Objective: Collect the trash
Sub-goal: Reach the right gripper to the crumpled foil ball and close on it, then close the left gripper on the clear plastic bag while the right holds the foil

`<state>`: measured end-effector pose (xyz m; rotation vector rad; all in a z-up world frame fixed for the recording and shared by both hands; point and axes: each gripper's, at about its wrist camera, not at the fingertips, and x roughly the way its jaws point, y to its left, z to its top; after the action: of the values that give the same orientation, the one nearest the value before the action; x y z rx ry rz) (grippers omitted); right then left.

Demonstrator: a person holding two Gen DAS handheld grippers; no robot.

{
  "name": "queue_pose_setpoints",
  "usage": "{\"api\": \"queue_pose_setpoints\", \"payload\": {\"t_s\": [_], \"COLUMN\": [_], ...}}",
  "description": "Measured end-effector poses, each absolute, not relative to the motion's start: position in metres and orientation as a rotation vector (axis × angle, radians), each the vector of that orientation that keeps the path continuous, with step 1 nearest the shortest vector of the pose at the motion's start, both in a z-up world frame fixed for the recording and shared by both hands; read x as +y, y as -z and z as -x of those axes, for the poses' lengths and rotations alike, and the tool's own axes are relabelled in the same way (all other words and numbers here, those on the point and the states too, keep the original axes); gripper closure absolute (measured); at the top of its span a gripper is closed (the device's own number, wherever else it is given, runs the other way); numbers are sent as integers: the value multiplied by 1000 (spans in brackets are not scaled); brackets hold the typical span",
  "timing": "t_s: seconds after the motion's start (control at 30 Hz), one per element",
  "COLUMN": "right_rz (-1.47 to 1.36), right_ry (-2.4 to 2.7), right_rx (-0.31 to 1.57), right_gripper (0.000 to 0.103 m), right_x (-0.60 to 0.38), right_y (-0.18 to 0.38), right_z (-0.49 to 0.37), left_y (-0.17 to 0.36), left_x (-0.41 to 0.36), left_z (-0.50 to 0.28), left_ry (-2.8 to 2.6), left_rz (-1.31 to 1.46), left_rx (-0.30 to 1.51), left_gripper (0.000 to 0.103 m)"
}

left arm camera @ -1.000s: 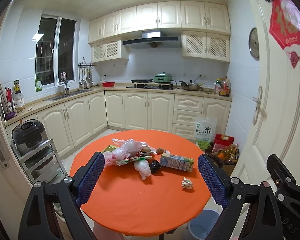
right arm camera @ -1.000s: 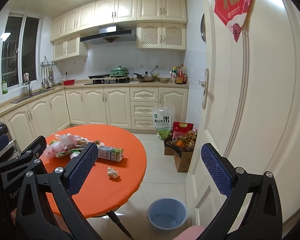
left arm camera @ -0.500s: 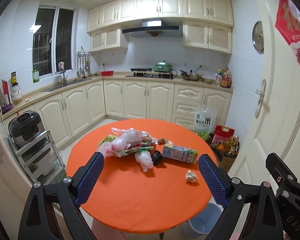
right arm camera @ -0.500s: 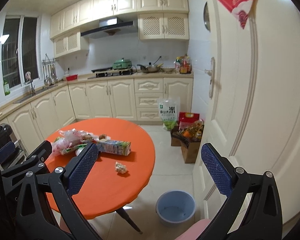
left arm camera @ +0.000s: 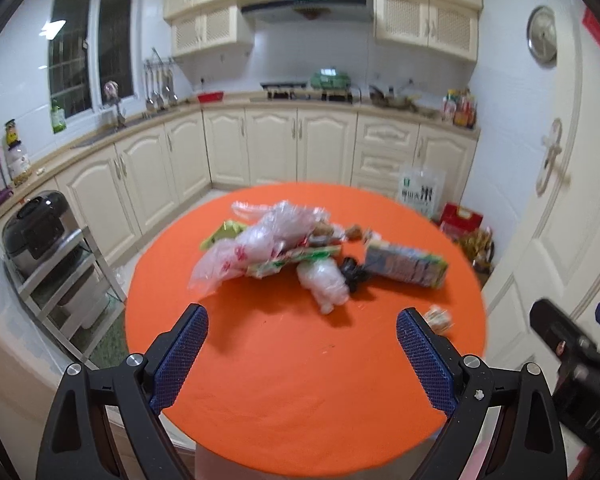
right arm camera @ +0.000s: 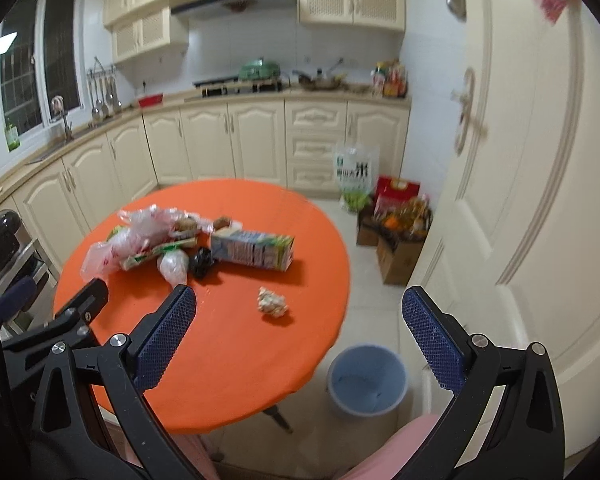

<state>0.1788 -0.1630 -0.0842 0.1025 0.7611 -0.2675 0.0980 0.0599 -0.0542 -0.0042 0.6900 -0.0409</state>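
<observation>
now both tools hover spread wide and empty above the near edge of the round orange tabletop (right arm camera: 240, 360). the small crumpled paper wad (right arm camera: 272, 301) lies alone near the right edge, dead ahead of the right gripper (right arm camera: 296, 336), with the round blue plastic bucket (right arm camera: 366, 380) on the floor just beyond that edge. the left gripper (left arm camera: 302, 354) faces the pile of clear plastic bags (left arm camera: 260, 244) and the long carton (left arm camera: 406, 264), possibly a milk box, lying crosswise toward the far side.

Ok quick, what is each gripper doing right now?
Left gripper: open, holding nothing.
Right gripper: open, holding nothing.
</observation>
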Motion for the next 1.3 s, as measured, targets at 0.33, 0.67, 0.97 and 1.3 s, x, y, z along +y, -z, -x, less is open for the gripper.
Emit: {"api": "queue_pose_setpoints", "payload": {"t_s": [0.33, 0.67, 0.97, 1.3], "right_rz": [-152, -164, -93, -219], "right_ry": [352, 363, 325, 237], "right_rx": [986, 1112, 1156, 1103], "right_gripper": [0, 11, 69, 71], "right_x": [-162, -162, -157, -198], "right_y": [164, 213, 232, 212], "right_z": [-239, -278, -302, -321], "left_y": [99, 138, 148, 145], "left_x": [113, 142, 119, 69], "left_z": [-167, -206, -240, -286], "left_ry": [41, 57, 105, 117], "left_rz": [26, 95, 184, 218], "left_rx": [791, 868, 950, 960], "left_gripper": [12, 12, 12, 13]}}
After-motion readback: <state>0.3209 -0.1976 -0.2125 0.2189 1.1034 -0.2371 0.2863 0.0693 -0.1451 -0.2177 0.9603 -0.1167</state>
